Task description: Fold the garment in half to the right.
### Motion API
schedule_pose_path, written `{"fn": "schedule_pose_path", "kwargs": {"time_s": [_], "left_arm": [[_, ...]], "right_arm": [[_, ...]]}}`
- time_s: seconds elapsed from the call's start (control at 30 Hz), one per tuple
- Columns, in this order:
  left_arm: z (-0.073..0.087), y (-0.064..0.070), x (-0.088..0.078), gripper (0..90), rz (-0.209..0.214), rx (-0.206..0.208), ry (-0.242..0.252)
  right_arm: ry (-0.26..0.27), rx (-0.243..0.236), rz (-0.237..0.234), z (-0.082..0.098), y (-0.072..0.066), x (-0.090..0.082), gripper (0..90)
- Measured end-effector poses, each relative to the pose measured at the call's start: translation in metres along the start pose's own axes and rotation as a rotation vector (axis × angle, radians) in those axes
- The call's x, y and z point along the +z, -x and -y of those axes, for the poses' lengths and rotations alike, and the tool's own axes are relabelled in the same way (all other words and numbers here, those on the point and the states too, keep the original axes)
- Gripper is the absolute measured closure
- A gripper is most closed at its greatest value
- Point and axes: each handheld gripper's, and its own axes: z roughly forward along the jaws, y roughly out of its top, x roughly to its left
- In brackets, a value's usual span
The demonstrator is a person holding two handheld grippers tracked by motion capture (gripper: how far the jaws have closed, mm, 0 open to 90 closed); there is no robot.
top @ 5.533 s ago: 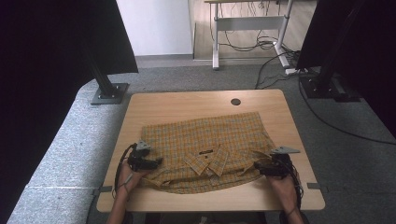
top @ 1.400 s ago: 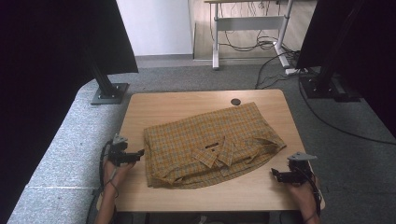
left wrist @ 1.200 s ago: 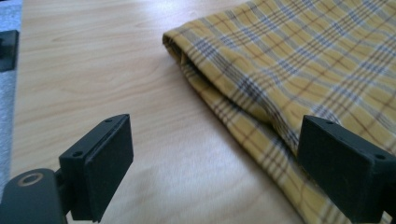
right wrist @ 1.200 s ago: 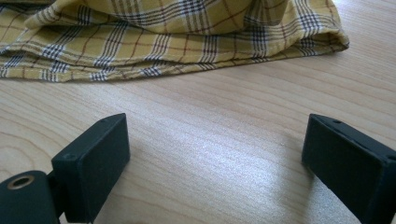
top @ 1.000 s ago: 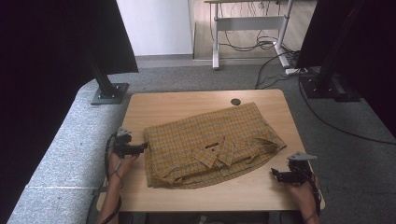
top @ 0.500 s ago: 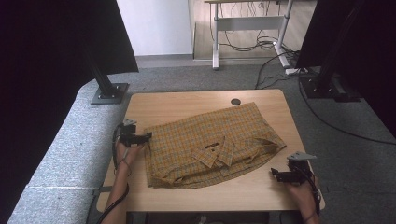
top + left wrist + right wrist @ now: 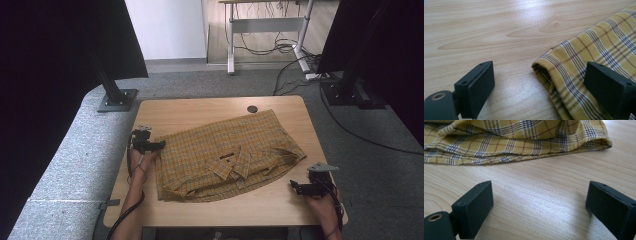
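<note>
the shirt [image 7: 227,156] lies folded in the middle of the table [image 7: 200,107], collar up and toward the near edge. the left gripper [image 7: 159,145] is set at the shirt's far left corner [image 7: 541,66], jaws spread wide; in the left gripper view the corner is seen just inside the gap, with one jaw above the cloth and the other over bare wood. nothing is pinched yet. the right gripper [image 7: 296,186] is held over the table near the front right, well apart from the shirt's hem [image 7: 524,157], jaws also spread and empty.

for a clean pick, the left gripper is best lowered until the folded edge is taken fully between the pads, all layers together, not just the top one. the grip should be closed close to the corner, so the fold is not dragged out of shape. the right gripper is best brought to the matching corner before any lift.
</note>
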Motion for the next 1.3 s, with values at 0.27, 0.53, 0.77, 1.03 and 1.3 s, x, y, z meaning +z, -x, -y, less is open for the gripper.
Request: {"fn": "schedule_pose_path", "kwargs": {"time_s": [0.27,0.53,0.77,1.03,1.3], "left_arm": [[0.011,0.004,-0.009,10.3,-0.028,-0.02,0.019],[0.021,0.006,-0.019,12.2,-0.026,-0.02,0.023],[0.026,0.006,-0.024,11.5,-0.017,-0.014,0.021],[0.027,0.004,-0.025,6.2,-0.007,-0.007,0.009],[0.028,0.004,-0.026,5.5,-0.006,-0.003,0.007]], "right_arm": [[0.001,-0.003,-0.005,0.002,-0.001,-0.002,7.6],[0.027,-0.014,-0.034,-0.004,-0.007,-0.006,6.4],[0.059,-0.04,-0.122,-0.018,-0.021,-0.006,5.0],[0.075,-0.088,-0.197,-0.038,-0.04,-0.002,4.3],[0.075,-0.174,-0.262,-0.059,-0.071,0.009,3.8]]}}
